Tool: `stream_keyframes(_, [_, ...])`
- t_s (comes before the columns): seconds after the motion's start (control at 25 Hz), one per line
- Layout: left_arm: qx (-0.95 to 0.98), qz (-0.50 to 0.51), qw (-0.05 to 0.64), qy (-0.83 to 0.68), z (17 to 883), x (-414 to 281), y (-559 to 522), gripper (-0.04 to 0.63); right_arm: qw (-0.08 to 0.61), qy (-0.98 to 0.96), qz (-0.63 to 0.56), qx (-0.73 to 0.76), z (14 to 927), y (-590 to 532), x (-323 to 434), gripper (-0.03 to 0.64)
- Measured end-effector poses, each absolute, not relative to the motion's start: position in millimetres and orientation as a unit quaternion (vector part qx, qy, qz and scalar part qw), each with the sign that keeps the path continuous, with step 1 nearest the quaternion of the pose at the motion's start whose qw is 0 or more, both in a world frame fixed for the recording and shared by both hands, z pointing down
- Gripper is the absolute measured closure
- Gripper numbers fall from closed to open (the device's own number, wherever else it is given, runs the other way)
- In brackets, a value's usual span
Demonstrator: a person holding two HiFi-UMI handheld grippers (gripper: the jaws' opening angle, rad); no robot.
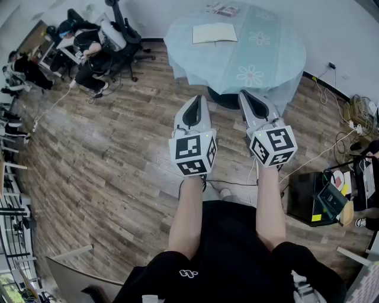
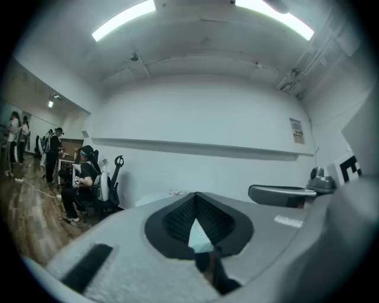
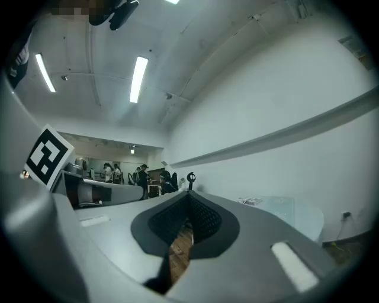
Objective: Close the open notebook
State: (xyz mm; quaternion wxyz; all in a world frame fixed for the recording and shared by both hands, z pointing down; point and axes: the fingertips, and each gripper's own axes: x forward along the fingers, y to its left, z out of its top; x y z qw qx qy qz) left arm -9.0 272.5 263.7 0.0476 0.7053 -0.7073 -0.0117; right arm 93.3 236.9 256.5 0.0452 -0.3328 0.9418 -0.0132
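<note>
The open notebook (image 1: 214, 33) lies flat with pale pages up on the far part of a round table (image 1: 278, 56) covered with a light blue flowered cloth. I stand well short of the table and hold both grippers level, side by side, pointing towards it. My left gripper (image 1: 197, 100) is shut with nothing in it, its tips meeting (image 2: 195, 196). The right gripper (image 1: 246, 96) is also shut and empty, its tips together (image 3: 188, 196). Neither gripper view shows the notebook clearly.
A printed leaflet (image 1: 224, 9) lies at the table's far edge. People sit at desks with office chairs (image 1: 121, 35) at the back left. Cables (image 1: 331, 148) trail over the wooden floor, and a black case (image 1: 311, 198) stands at the right.
</note>
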Motion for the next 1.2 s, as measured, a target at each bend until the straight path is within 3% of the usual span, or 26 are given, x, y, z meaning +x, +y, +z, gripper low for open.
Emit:
stream_keyframes(0.24, [0.705, -0.003, 0.045, -0.708, 259, 4, 264, 0.591, 0.041, 0.943, -0.029, -0.329, 251, 227, 109, 0.604])
stream_keyframes(0.48, [0.702, 0.034, -0.023, -0.711, 242, 4, 259, 0.591, 0.059, 0.937, -0.034, -0.343, 243, 213, 121, 0.604])
stream_keyframes(0.72, [0.699, 0.032, -0.002, -0.714, 259, -9, 226, 0.591, 0.054, 0.936, -0.037, -0.346, 253, 183, 117, 0.604])
stream_keyframes(1.04, [0.661, 0.079, -0.064, -0.743, 284, -45, 147, 0.591, 0.093, 0.94, -0.049, -0.324, 257, 105, 88, 0.604])
stream_keyframes(1.2, [0.669, 0.087, -0.05, -0.737, 296, -70, 78, 0.591, 0.086, 0.939, -0.065, -0.328, 272, 34, 59, 0.604])
